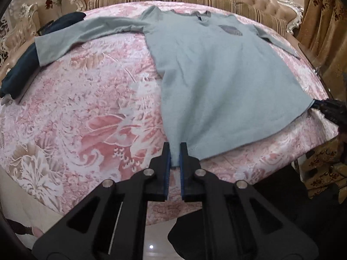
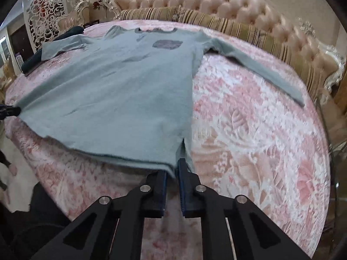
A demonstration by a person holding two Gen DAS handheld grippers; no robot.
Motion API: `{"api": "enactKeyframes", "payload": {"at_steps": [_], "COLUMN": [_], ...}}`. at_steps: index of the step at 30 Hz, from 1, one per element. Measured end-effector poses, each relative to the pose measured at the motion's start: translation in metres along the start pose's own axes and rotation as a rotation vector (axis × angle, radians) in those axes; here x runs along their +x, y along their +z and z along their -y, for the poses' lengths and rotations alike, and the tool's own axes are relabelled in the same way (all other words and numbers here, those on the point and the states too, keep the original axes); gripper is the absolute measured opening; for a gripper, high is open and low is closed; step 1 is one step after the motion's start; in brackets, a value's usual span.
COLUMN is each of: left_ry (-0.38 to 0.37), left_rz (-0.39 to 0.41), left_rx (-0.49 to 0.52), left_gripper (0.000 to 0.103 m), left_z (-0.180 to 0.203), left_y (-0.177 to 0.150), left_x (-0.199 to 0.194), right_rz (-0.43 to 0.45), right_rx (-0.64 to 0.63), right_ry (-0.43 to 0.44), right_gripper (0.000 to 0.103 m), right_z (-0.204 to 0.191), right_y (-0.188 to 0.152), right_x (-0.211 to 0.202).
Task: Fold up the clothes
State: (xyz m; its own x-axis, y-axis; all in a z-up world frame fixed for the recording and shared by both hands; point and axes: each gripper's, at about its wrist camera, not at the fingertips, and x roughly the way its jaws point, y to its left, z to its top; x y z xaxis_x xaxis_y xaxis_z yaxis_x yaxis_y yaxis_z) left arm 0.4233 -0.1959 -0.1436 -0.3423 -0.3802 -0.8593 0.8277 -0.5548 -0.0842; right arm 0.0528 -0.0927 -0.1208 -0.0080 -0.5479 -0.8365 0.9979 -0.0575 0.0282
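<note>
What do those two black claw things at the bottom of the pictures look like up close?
Both look alike. The left gripper and the right gripper are matte black plastic, each with two straight fingers lined on the inner faces with ridged blue pads. Angled black link arms with cut-out slots spread back from the fingers, joined by round silver pins. No cables, markings or sleeves show.

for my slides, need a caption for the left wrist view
Left gripper pinches the hem corner of a grey-blue long-sleeved shirt spread flat.

bare bedspread [image 1: 76,108] left, dark clothes [image 1: 19,73] far-left
</note>
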Motion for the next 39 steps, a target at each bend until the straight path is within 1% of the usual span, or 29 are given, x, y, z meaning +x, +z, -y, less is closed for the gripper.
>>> {"api": "enactKeyframes", "payload": {"at_steps": [2,4,5,7,9,10,11,12,13,14,15,16,17,20,22,24,25,27,28,29,30,31,32,34,36,37,39], "left_ry": [0.003,-0.01,-0.016,-0.029,-0.036,-0.026,-0.017,-0.021,-0.021,-0.022,-0.023,-0.035,-0.048,-0.055,-0.068,-0.081,-0.088,-0.097,-0.085,-0.056,-0.028,-0.006,0.016,0.058,0.069,0.067,0.062], "left_rz": [-0.005,-0.009,-0.011,-0.014,-0.016,-0.007,0.002,0.023,0.058,0.093,0.128,0.156,0.184,0.209,0.181,0.152,0.137,0.105,0.083,0.067,0.052,0.051,0.05,0.048,0.051,0.051,0.053], "left_rx": [-0.015,-0.027,-0.032,-0.045,-0.072,-0.077,-0.083,-0.095,-0.099,-0.103,-0.106,-0.094,-0.082,-0.085,-0.096,-0.107,-0.112,-0.1,-0.101,-0.098,-0.094,-0.079,-0.064,-0.034,-0.028,-0.036,-0.037], "left_gripper": [0.009,0.01,0.013,0.015,0.022,0.029,0.035,0.038,0.047,0.054,0.055,0.056,0.056,0.056,0.056,0.056,0.052,0.051,0.051,0.05,0.047,0.027,0.008,0.007,0.008,0.008,0.008], "left_z": [-0.006,-0.009,-0.01,-0.013,-0.021,-0.024,-0.028,-0.033,-0.037,-0.04,-0.044,-0.045,-0.047,-0.055,-0.056,-0.056,-0.056,-0.049,-0.047,-0.045,-0.043,-0.041,-0.038,-0.034,-0.038,-0.039,-0.041], "left_y": [0.0,-0.001,-0.002,-0.003,-0.005,-0.005,-0.005,-0.003,0.003,0.01,0.016,0.028,0.039,0.077,0.092,0.107,0.114,0.112,0.109,0.105,0.101,0.099,0.097,0.094,0.09,0.089,0.09], "left_x": [-0.001,-0.002,-0.002,-0.003,-0.008,-0.013,-0.017,-0.024,-0.029,-0.033,-0.038,-0.035,-0.033,-0.008,0.012,0.033,0.043,0.052,0.056,0.058,0.06,0.06,0.059,0.058,0.056,0.054,0.051], "right_rz": [-0.017,-0.053,-0.058,-0.068,-0.05,-0.032,-0.017,0.001,0.021,0.037,0.051,0.052,0.047,0.033,0.014,0.005,-0.002,0.003,0.008,0.009,0.005,-0.003,-0.014,-0.019,-0.021,-0.023,-0.025], "right_rx": [0.032,0.061,0.08,0.119,0.178,0.2,0.213,0.224,0.235,0.245,0.247,0.249,0.253,0.251,0.266,0.291,0.285,0.242,0.218,0.199,0.178,0.16,0.146,0.109,0.071,0.074,0.117], "right_ry": [0.034,0.041,0.039,0.035,0.066,0.083,0.104,0.134,0.168,0.194,0.231,0.239,0.227,0.205,0.185,0.19,0.182,0.173,0.162,0.144,0.125,0.114,0.111,0.051,-0.021,-0.027,0.023], "right_gripper": [0.012,0.012,0.012,0.012,0.015,0.024,0.038,0.046,0.059,0.063,0.063,0.064,0.064,0.064,0.064,0.064,0.064,0.063,0.063,0.063,0.062,0.048,0.028,0.024,0.008,0.006,0.006], "right_z": [0.009,0.021,0.028,0.043,0.056,0.061,0.063,0.066,0.068,0.07,0.073,0.076,0.078,0.083,0.086,0.089,0.086,0.078,0.074,0.071,0.068,0.066,0.065,0.062,0.059,0.061,0.07], "right_y": [-0.003,-0.008,-0.01,-0.012,-0.008,-0.003,0.004,0.013,0.024,0.034,0.049,0.062,0.073,0.102,0.114,0.121,0.123,0.123,0.122,0.121,0.118,0.117,0.116,0.114,0.112,0.111,0.108], "right_x": [-0.009,-0.018,-0.021,-0.027,-0.03,-0.029,-0.027,-0.023,-0.018,-0.012,-0.002,0.01,0.021,0.055,0.074,0.088,0.09,0.088,0.084,0.082,0.081,0.083,0.086,0.086,0.085,0.084,0.083]}}
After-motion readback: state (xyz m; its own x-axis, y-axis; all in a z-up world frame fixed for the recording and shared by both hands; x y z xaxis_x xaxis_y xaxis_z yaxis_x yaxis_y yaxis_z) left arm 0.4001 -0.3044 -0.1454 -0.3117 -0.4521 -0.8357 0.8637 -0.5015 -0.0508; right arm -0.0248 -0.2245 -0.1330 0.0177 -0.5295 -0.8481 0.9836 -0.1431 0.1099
